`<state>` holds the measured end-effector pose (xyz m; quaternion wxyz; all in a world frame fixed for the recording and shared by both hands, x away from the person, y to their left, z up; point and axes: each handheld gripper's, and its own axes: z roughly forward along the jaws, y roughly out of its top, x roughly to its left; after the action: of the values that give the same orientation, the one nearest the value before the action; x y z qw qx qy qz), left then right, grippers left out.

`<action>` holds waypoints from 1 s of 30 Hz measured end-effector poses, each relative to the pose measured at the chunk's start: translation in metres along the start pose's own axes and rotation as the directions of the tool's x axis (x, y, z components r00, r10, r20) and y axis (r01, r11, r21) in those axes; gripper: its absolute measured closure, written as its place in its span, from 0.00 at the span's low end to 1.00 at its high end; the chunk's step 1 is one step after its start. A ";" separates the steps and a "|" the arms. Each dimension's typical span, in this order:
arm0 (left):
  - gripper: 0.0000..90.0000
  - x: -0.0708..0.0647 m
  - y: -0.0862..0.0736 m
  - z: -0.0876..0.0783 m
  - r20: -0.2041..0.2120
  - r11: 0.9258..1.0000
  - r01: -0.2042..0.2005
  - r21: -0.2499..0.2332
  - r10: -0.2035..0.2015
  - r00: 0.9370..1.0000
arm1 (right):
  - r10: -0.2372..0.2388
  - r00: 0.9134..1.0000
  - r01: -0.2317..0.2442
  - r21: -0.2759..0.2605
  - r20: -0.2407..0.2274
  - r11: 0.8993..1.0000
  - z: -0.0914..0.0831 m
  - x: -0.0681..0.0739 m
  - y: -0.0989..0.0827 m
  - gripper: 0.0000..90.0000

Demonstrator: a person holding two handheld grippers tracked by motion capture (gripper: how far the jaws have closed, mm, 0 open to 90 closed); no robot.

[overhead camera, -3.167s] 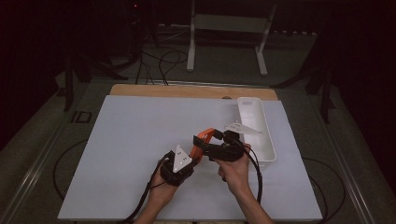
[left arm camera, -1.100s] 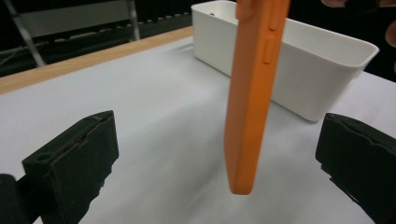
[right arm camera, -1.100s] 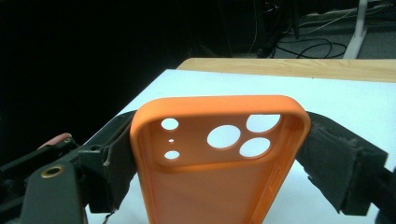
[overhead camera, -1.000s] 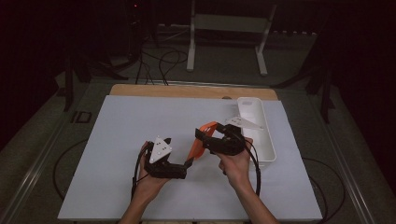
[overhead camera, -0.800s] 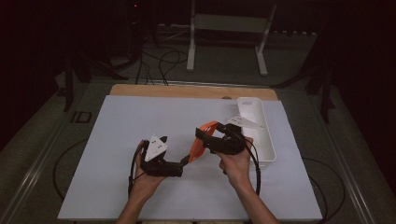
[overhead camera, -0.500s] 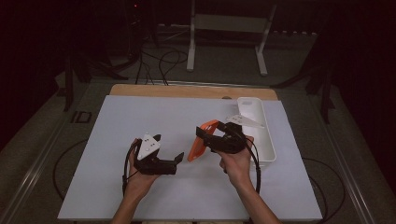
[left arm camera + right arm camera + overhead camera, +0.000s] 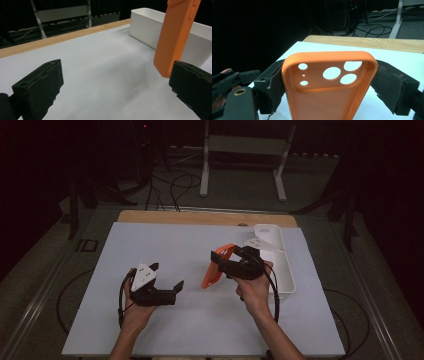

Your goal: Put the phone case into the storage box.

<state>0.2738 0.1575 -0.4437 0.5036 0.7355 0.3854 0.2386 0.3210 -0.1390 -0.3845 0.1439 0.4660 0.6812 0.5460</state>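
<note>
An orange phone case [image 7: 214, 270] hangs tilted above the white mat, its lower end just over the surface. My right gripper [image 7: 220, 261] is shut on it, and in the right gripper view the pads press both long sides of the case [image 7: 324, 100] near the camera holes. Left of it, apart from the case, my left gripper [image 7: 166, 275] lies low over the mat with its jaws open and nothing between them. In the left gripper view the case [image 7: 175, 37] hangs ahead at the right, beyond the open left gripper [image 7: 115, 85].
A white rectangular tray [image 7: 287, 270] stands just right of my right hand; its wall [image 7: 147, 27] is near the case. The white mat [image 7: 200, 325] covers the table, with a wooden edge [image 7: 200, 217] at the far side. Stands and cables lie beyond.
My left gripper has slid left, away from the orange case, and now sits apart from it. The right gripper has kept still with the case in its grip.
</note>
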 end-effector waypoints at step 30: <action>0.00 0.040 -0.044 -0.040 -0.060 0.999 -0.025 -0.029 0.023 0.998 | -0.002 0.999 0.003 -0.003 0.047 1.000 0.003 -0.010 0.012 0.19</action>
<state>0.2535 0.2206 -0.4708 0.4999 0.7249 0.3879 0.2723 0.3342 -0.1459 -0.3777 0.1613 0.4775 0.6772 0.5360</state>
